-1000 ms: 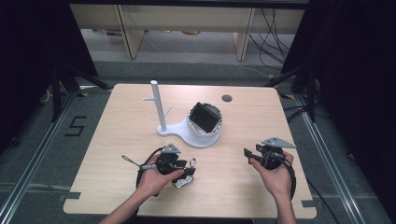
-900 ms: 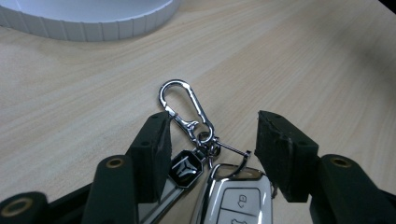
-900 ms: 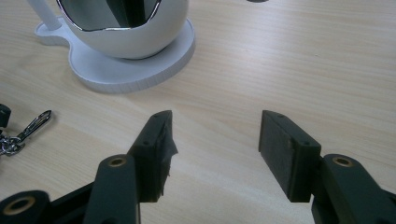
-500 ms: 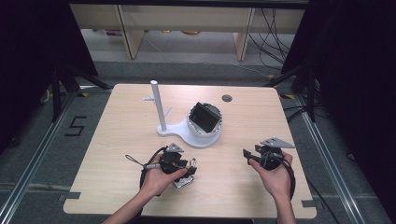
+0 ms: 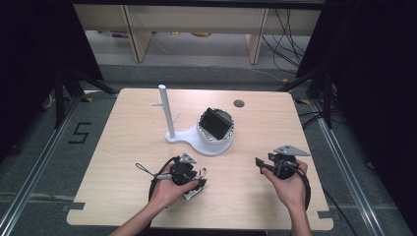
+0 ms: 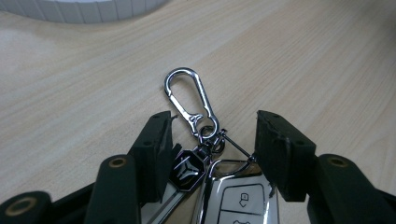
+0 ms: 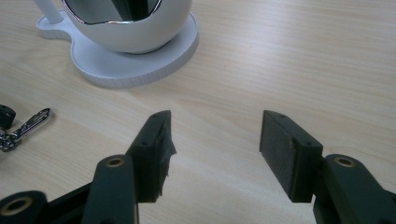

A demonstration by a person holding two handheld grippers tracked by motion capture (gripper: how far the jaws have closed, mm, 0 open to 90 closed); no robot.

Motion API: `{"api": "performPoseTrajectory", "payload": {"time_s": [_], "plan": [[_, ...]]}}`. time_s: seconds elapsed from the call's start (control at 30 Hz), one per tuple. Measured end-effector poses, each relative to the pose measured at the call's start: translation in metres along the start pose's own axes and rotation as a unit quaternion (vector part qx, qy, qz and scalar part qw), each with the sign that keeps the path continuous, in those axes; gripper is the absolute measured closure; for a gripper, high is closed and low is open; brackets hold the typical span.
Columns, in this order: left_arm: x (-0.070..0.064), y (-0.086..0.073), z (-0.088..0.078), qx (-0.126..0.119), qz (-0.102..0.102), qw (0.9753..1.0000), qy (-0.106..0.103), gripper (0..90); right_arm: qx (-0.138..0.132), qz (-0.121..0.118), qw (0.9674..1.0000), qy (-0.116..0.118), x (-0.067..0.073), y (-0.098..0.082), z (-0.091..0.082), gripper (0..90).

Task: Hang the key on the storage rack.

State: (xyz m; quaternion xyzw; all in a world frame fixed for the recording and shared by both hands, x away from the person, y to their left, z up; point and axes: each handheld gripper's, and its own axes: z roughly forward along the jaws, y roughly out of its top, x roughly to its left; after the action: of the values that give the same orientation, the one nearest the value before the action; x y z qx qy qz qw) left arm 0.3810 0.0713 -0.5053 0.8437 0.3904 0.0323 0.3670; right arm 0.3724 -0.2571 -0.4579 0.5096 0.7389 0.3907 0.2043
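While the left gripper (image 6: 212, 135) rests low on the desk (image 5: 123, 147), its fingers (image 6: 154, 149) stand spread, one on either side of a car key (image 6: 238, 196), and have just been closing slightly; whether the pads touch the key cannot be told.

Item: car key, chrome-edged with grey buttons, lying flat on the desk between the left gripper's fingers, near the front edge on the person's left (image 5: 193, 189).
Item: key fob badge (image 6: 187, 170), black and octagonal with a silver emblem, just beside the left finger.
Item: carabiner clip (image 6: 189, 100), silver, joined to the key by small rings, lying on the desk ahead of the fingertips.
Item: right gripper (image 7: 215, 140), held in the right hand (image 5: 290, 184) over bare desk, fingers spread wide with nothing between them, well apart from the key.
Item: white stand (image 5: 196, 140), flat base near the desk's middle, bearing an upright post (image 5: 166, 110) with short pegs.
Item: round bowl (image 5: 216, 132), white with a chrome rim, seated on the stand's base, a dark rectangular object (image 5: 215, 123) leaning inside it.
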Motion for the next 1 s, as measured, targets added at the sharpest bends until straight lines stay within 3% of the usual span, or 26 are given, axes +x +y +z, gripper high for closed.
{"api": "performPoseTrajectory", "payload": {"time_s": [0.07,0.1,0.27,0.3,0.33,0.47,0.83,0.93,0.97,1.0], "plan": [[-0.0005,0.0002,-0.0002,0.003,0.003,1.0,0.002,46.4,0.001,0.0,1.0,-0.001,-0.0002,0.0001,-0.0002,44.9],[-0.0006,0.0003,-0.0002,0.004,0.006,1.0,0.004,46.7,0.003,0.022,0.9997,-0.005,0.0037,-0.0005,-0.0008,44.8],[0.0,0.0021,-0.0018,0.019,0.023,0.9994,0.018,57.9,0.005,0.016,0.9999,-0.003,0.0032,-0.0002,-0.0009,44.8],[-0.0006,0.0023,-0.0014,0.016,0.02,0.9994,0.023,59.9,0.001,0.001,1.0,0.001,0.0001,0.0,-0.0001,44.7],[0.0008,0.0029,-0.0029,0.027,0.03,0.9988,0.026,61.9,-0.001,-0.002,0.9999,-0.01,0.0004,0.0,0.001,44.8],[0.0025,0.0038,-0.0044,0.035,0.035,0.9981,0.037,69.2,0.005,0.001,1.0,-0.003,0.0004,0.0007,-0.0021,44.7],[0.0046,0.0064,-0.0057,0.049,0.033,0.9976,0.037,69.5,0.003,0.0,1.0,-0.003,0.0001,0.001,-0.0023,44.8],[0.002,0.0072,-0.0038,0.045,0.02,0.9984,0.029,60.3,0.0,0.003,1.0,0.0,-0.0005,0.001,-0.002,44.8],[0.0007,0.0075,-0.0023,0.041,0.021,0.9985,0.028,57.3,0.004,0.02,0.9997,-0.01,0.0028,0.0006,-0.0023,44.8],[-0.0007,0.0075,-0.0008,0.037,0.022,0.9987,0.028,55.4,0.002,0.018,0.9998,-0.004,0.0025,0.0007,-0.0026,44.7]]}}
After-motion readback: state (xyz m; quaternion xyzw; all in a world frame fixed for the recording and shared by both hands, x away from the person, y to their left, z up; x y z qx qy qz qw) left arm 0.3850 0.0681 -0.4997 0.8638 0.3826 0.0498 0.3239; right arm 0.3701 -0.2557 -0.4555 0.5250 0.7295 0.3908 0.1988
